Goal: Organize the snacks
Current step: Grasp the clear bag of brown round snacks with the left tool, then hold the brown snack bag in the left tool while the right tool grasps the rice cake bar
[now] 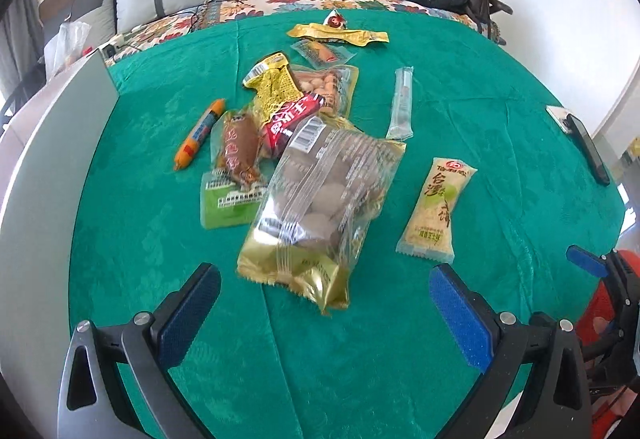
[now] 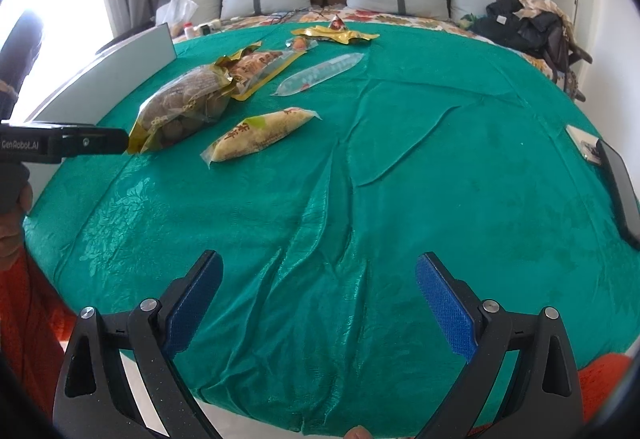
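Blue textured pads face each other across a wide gap on our left gripper point(image 1: 325, 309), whose jaws stand apart and hold nothing, above the wrinkled green patterned cloth point(image 1: 360, 359). Our right gripper point(image 2: 318, 297) likewise stands spread and empty over bare, creased cloth, well apart from the snacks.

Just beyond the left gripper lies the large clear-and-gold crinkled bag of round brown pieces point(image 1: 320, 207), its long axis running from the near gold seal up and slightly right to the barcode end. To its right, apart from it, we note the pale yellow pillow-shaped packet with green lettering point(image 1: 436, 211), lengthwise near to far. Left of the bag lie a translucent green packet point(image 1: 224, 207) and a brown vacuum-sealed piece point(image 1: 238, 151); further left, an orange sausage stick point(image 1: 200, 133) points up-right. Beyond sit a red-black wrapper point(image 1: 292, 119), a yellow foil packet point(image 1: 276, 87) and a slim clear tube packet point(image 1: 401, 103), upright in view. Farthest lies a long gold foil packet point(image 1: 340, 35), crosswise.
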Tool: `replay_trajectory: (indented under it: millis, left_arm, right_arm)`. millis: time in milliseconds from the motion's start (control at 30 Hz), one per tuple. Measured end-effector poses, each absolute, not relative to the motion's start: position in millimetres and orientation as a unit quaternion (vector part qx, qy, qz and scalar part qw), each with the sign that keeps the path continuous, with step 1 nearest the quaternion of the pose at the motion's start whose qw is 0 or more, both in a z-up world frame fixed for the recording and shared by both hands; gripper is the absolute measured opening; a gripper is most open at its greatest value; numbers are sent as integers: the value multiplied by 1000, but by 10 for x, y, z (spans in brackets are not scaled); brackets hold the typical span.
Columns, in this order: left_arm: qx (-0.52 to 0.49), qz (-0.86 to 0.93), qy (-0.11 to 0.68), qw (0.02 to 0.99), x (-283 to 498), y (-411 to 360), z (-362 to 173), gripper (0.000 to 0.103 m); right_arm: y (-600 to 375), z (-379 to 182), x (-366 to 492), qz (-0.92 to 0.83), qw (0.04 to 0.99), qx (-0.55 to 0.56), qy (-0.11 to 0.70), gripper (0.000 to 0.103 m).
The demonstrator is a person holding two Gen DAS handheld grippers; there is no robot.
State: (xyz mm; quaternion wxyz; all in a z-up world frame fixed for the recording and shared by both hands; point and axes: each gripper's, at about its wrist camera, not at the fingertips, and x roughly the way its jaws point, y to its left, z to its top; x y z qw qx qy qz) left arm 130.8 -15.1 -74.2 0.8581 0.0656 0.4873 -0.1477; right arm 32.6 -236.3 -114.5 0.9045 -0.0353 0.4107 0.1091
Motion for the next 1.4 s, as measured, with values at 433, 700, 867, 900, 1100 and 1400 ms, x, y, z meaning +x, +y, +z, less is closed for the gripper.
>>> replay_trajectory:
  millis: [433,700,867,900,1100,1400]
  left_arm:
    - [28,-153,523,838,1529,-44,-912,56]
    - [-57,-75,492,865,872,566,-660,56]
    - [-42,14,473,880,737,877,-829,57]
    - [-44,19,475,879,729,914,-894,58]
    - [-52,32,487,871,709,975,-1154,81]
    - [-29,50,489,870,725,974,-1280,103]
  right_arm:
    - [-2366,-1124,329,116,903,-26,413,99]
    - [-2401,-1123,363,112,904,-14,413,99]
    - [-2398,-1167,376,108,900,-13,421,99]
    - [-2393,-1173,369,107,900,-17,422,99]
    - [-2381,-1229,362,101,896,-29,431,99]
    - [-2332,-1272,355,98,898,-53,425,100]
